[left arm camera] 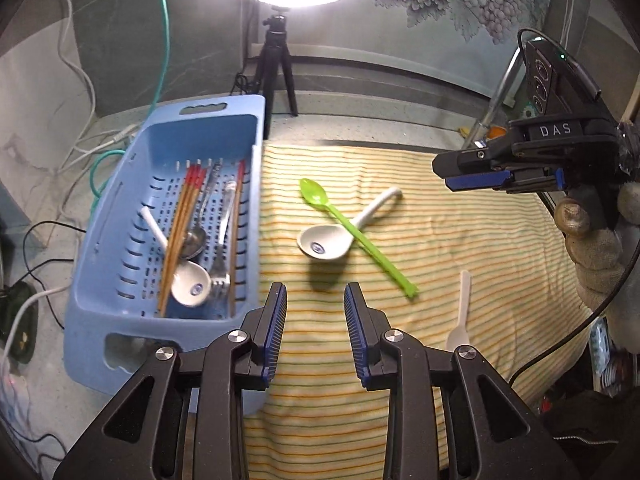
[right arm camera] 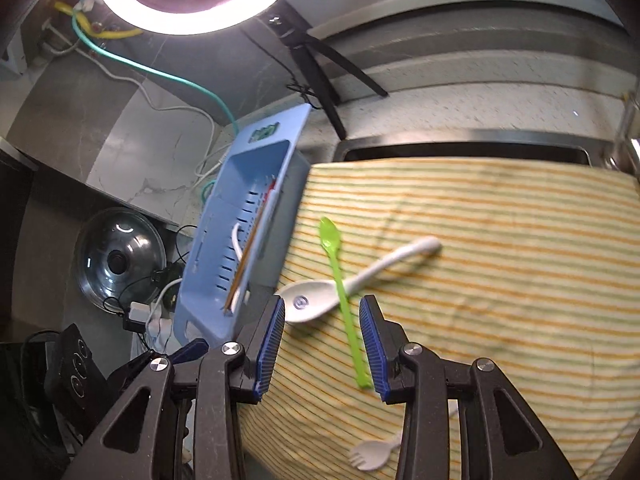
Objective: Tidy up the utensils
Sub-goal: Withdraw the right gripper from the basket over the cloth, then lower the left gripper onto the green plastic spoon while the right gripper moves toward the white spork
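A blue perforated basket (left arm camera: 100,264) (right arm camera: 208,252) holds red-tipped chopsticks (left arm camera: 182,224), a metal spoon, a fork and a white ceramic spoon (left arm camera: 190,286). On the striped cloth lie a green plastic spoon (left arm camera: 352,232) (right arm camera: 344,300) crossed over a second white ceramic spoon (left arm camera: 326,242) (right arm camera: 320,300), and a white plastic fork (left arm camera: 460,316) (right arm camera: 370,456). My left gripper (left arm camera: 316,300) is open and empty, above the cloth near the basket. My right gripper (right arm camera: 322,312) (left arm camera: 500,180) is open and empty, above the crossed spoons.
A striped cloth (left arm camera: 460,240) (right arm camera: 500,280) covers the work surface. A ring light on a black tripod (left arm camera: 276,64) stands behind. Cables (left arm camera: 80,140) lie left of the basket. A glass pot lid (right arm camera: 120,264) sits at the far left.
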A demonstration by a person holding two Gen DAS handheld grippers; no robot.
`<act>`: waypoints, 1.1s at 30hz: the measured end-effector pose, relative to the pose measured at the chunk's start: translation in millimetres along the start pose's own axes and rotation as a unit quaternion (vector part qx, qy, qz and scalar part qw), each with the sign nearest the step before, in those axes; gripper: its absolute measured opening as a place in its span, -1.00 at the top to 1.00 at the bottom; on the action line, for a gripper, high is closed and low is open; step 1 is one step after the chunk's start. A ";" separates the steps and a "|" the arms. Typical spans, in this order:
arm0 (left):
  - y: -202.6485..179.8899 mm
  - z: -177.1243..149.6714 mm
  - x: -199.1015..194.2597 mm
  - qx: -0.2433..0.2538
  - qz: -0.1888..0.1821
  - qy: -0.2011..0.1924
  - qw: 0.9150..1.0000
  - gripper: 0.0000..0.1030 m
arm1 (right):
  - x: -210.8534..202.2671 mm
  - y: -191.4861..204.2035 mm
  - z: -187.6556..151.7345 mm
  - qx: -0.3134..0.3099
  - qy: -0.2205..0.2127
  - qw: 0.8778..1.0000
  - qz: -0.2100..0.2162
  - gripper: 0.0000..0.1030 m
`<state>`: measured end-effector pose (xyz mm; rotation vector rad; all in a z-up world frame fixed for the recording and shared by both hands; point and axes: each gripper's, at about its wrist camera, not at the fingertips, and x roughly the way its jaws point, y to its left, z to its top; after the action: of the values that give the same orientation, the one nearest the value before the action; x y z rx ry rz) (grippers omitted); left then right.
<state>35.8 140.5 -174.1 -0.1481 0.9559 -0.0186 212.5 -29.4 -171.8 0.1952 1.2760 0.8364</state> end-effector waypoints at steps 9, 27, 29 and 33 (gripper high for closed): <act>-10.2 -10.5 -0.9 -0.006 -0.006 0.007 1.000 0.45 | 26.5 -10.9 -16.8 -0.024 0.049 0.998 -0.019 0.31; 6.6 -29.9 -8.0 -0.055 0.002 0.012 0.998 0.45 | 103.4 6.4 -19.0 -0.127 0.140 0.977 -0.100 0.85; 5.3 -27.9 -5.8 -0.051 0.002 0.014 0.999 0.45 | 100.9 2.8 -20.5 -0.128 0.145 0.976 -0.097 0.88; -1.8 -21.7 -1.3 -0.041 -0.004 0.016 0.999 0.45 | 90.8 -3.4 -25.6 -0.145 0.153 0.973 -0.093 0.88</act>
<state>17.5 136.2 -185.0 -0.2279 0.9878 0.0121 195.4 18.9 -251.1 -0.2943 1.4131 0.9020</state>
